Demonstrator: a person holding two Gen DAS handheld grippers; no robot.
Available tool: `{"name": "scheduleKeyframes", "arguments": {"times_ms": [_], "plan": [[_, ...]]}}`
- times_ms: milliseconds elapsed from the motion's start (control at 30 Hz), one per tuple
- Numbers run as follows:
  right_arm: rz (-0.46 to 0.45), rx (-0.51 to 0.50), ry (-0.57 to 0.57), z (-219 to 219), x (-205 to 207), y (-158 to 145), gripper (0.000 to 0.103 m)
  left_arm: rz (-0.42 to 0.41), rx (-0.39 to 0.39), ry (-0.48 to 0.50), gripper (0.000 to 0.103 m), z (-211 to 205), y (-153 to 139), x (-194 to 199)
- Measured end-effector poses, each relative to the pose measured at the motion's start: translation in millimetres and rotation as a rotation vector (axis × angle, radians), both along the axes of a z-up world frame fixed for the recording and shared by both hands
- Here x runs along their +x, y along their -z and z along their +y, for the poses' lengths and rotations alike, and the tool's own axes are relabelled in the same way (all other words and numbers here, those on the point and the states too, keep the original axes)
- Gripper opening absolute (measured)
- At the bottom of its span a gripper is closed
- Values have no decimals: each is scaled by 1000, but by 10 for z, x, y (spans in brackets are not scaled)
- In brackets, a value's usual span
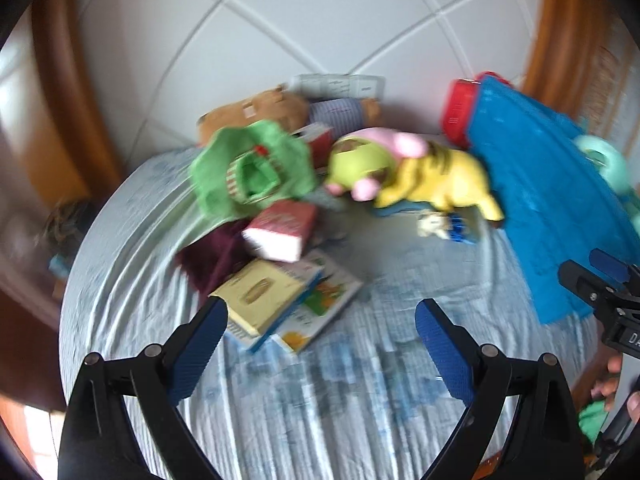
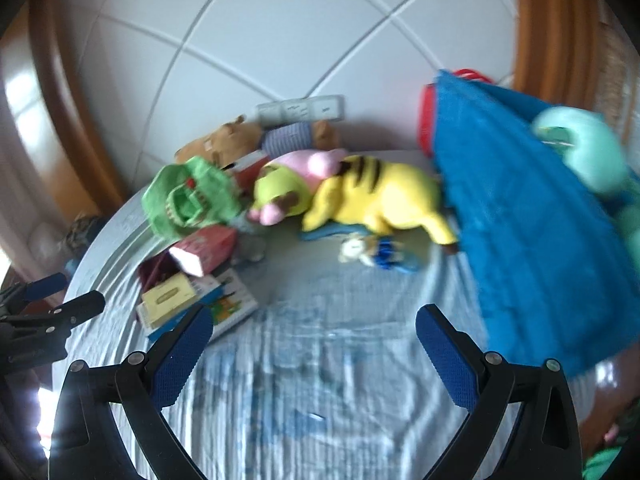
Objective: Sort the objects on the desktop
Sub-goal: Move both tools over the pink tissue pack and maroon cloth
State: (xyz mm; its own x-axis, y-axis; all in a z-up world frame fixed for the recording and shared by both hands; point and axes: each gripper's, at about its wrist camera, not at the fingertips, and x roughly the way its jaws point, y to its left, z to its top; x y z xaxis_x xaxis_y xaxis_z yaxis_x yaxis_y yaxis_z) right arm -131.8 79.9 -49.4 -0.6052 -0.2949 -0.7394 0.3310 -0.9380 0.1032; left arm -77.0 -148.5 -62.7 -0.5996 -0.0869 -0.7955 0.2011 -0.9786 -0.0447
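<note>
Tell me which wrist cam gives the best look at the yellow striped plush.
Right wrist. The yellow striped plush sits near frame centre there, larger, with its dark back stripes readable despite blur. The left wrist view pushes the plush off to the right, smaller and more smeared, with the stripes barely visible. Neither gripper touches it.

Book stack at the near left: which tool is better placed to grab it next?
Left, probably. The left tool hangs open with the book stack just beyond its left finger. The right tool, also open, faces bare bedsheet.
</note>
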Motion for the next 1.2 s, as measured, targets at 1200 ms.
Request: {"name": "scheduleKeyframes", "arguments": {"times_ms": [1200], "plan": [[-265, -6, -237, -1836, -1482, 1258, 70, -204, 76, -150, 96, -1349, 1313, -1121]]}}
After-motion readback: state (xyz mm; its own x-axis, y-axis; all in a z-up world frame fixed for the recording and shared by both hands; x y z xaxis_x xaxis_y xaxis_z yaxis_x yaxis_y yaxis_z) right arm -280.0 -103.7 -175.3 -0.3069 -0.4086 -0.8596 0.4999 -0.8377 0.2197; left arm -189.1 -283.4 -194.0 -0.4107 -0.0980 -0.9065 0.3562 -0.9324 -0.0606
